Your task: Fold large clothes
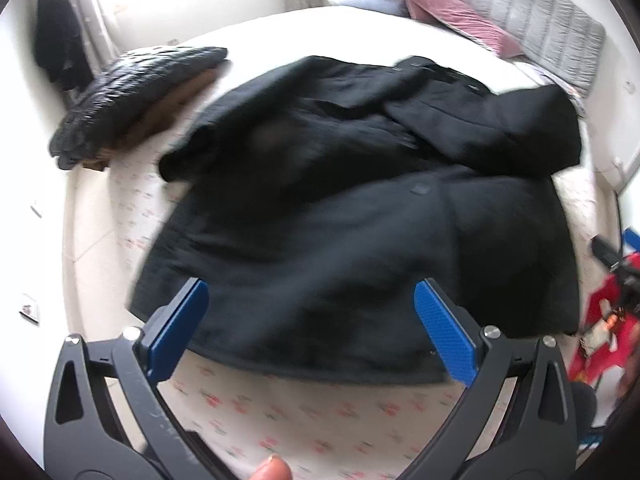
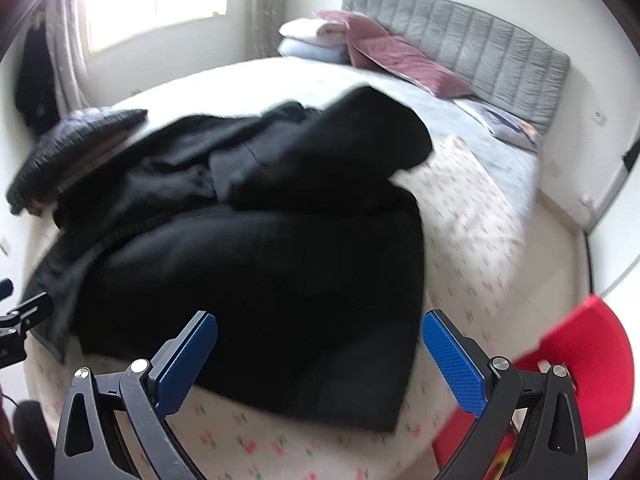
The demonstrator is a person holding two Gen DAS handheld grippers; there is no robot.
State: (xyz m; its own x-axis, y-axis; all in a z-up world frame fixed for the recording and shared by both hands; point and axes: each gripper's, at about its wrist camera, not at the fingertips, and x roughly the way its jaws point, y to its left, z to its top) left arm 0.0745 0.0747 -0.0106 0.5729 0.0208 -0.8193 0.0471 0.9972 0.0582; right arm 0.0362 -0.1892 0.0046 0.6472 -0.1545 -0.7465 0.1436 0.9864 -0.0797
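A large black coat lies spread on the bed, with a sleeve folded across its upper right part. In the right wrist view the same coat fills the middle, its sleeve bunched on top. My left gripper hovers open over the coat's near hem, nothing between its blue pads. My right gripper is open too, above the coat's lower right corner. A fingertip shows at the bottom of the left wrist view.
The bed sheet is white with small red flowers. A dark quilted jacket lies folded at the bed's left edge. Pillows and a grey headboard stand at the far end. A red chair sits at the right.
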